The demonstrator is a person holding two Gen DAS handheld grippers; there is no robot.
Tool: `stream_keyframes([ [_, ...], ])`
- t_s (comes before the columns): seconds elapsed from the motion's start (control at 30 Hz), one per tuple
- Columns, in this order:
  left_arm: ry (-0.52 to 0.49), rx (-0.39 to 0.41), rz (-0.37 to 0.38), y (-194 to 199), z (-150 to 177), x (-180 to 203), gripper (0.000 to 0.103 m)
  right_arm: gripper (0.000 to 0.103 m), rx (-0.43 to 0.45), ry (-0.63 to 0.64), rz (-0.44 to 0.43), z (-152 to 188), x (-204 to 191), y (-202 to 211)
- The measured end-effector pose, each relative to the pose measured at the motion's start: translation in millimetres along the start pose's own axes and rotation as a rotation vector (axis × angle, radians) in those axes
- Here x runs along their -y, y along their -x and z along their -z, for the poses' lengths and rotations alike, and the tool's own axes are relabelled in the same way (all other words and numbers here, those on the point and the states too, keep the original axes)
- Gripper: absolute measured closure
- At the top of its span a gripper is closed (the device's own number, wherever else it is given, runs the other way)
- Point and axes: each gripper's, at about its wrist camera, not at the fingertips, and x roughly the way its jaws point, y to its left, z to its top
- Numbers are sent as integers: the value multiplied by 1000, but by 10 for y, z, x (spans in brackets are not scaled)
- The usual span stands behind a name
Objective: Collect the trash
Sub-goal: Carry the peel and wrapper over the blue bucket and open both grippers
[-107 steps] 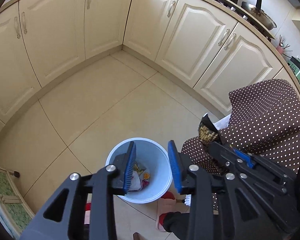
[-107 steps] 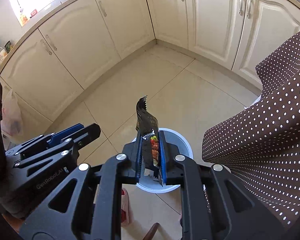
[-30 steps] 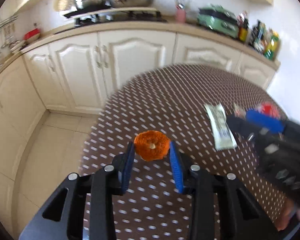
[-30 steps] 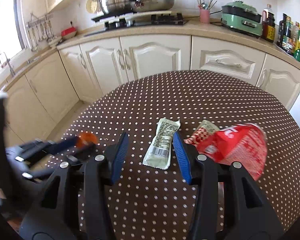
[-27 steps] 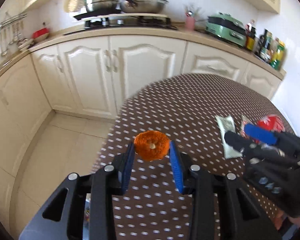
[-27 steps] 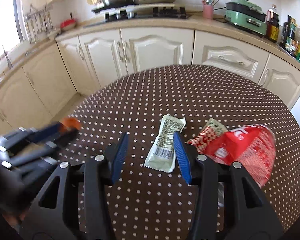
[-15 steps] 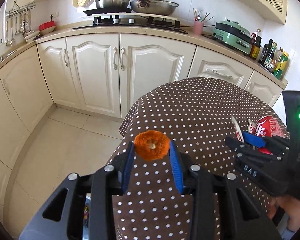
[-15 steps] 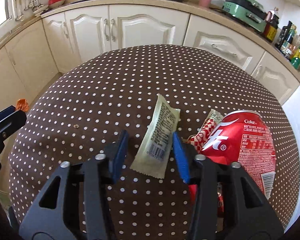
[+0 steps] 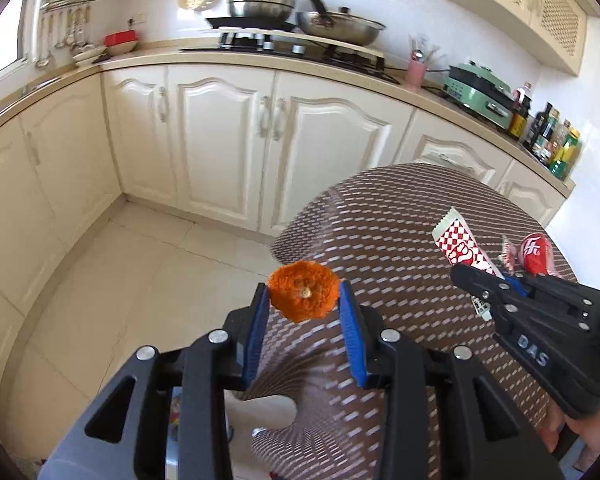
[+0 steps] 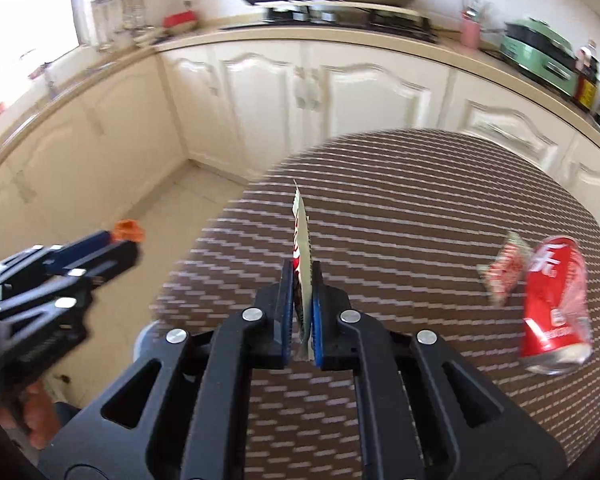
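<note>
My left gripper [image 9: 303, 304] is shut on an orange peel [image 9: 303, 297] and holds it above the edge of the round table with the brown dotted cloth [image 9: 384, 240]. My right gripper [image 10: 302, 280] is shut on a red-and-white checked snack wrapper [image 10: 301, 236], lifted off the table; the wrapper also shows in the left wrist view [image 9: 462, 249]. A crushed red cola can [image 10: 556, 300] and a small red wrapper [image 10: 506, 270] lie on the table at the right. The left gripper with the peel [image 10: 129, 230] shows at the left of the right wrist view.
Cream kitchen cabinets [image 9: 220, 140] curve around behind the table. Pots and a pan [image 9: 340, 26] stand on the stove. A tiled floor [image 9: 120, 280] lies at the left. A pale rim of the bin [image 10: 142, 340] shows below the table edge.
My right gripper has shut on the snack wrapper and lifted it off the table. Both grippers have swung left toward the table edge. The left still holds the peel.
</note>
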Motion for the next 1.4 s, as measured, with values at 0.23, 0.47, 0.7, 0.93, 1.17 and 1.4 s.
stream_keyframes([
  [0.23, 85, -14, -79, 201, 282, -795, 69, 95, -14, 61, -146, 53, -907, -98],
  [0.47, 184, -85, -154, 133, 713, -1556, 69, 95, -100, 95, -247, 350, -1707, -510],
  [0.7, 259, -177, -196, -111, 1102, -2142, 69, 95, -195, 100, -298, 630, -2177, -980],
  [0.93, 321, -221, -158, -376, 1268, -2352, 67, 95, -260, 87, -303, 752, -2319, -1336],
  [1.17, 327, -247, -168, -529, 1368, -2393, 52, 95, -294, 85, -297, 847, -2385, -1509],
  [1.4, 329, -260, -194, -556, 1414, -2459, 52, 95, -323, 86, -307, 870, -2429, -1651],
])
